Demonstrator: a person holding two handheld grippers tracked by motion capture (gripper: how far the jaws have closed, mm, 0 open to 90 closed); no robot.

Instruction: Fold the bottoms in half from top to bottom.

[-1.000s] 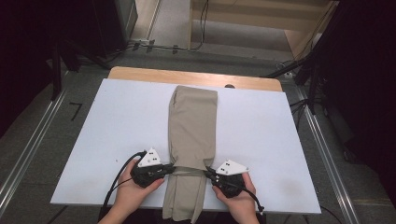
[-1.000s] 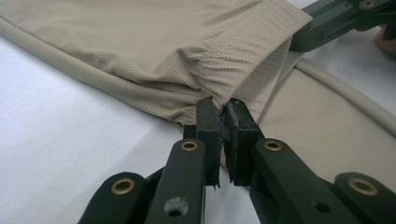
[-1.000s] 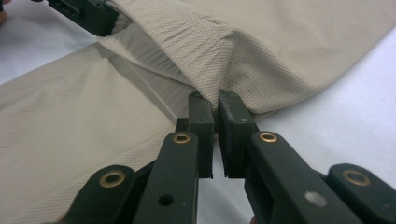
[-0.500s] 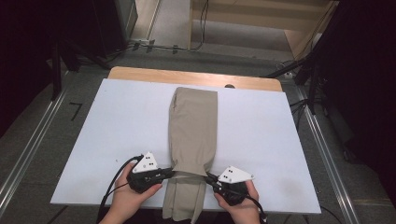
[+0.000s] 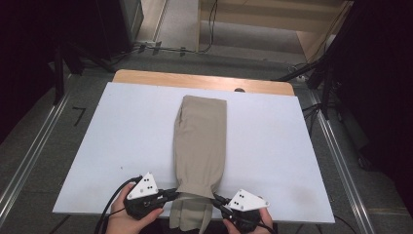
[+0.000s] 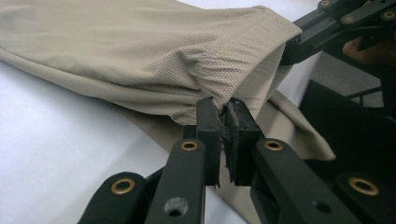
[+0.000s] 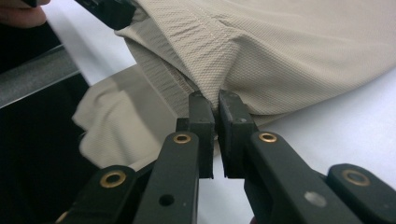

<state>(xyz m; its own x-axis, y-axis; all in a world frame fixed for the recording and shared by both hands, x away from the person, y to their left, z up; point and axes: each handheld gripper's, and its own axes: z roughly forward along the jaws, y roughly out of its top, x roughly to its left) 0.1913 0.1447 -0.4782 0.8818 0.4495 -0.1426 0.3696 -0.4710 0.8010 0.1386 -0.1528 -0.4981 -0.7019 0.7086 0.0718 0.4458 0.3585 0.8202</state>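
Evenly lit white table (image 5: pixel 122 146), dark surroundings.
You see soft overhead light on the tabletop with faint shadows (no glare); the room's edges fall near black. Close up, the beige cloth (image 6: pixel 140 51) weave is sharp, while the nearest black gripper links blur slightly.

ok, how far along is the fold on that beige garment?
Done: the beige garment is already a narrow strip on the white table. In hand: the left tongs and right tongs each pinch its near end, lifted. Left: probably folding that end up toward the far end.

Left gripper (image 5: pixel 171 195), right gripper (image 5: pixel 217 201): jaws clamped, tips facing inward.
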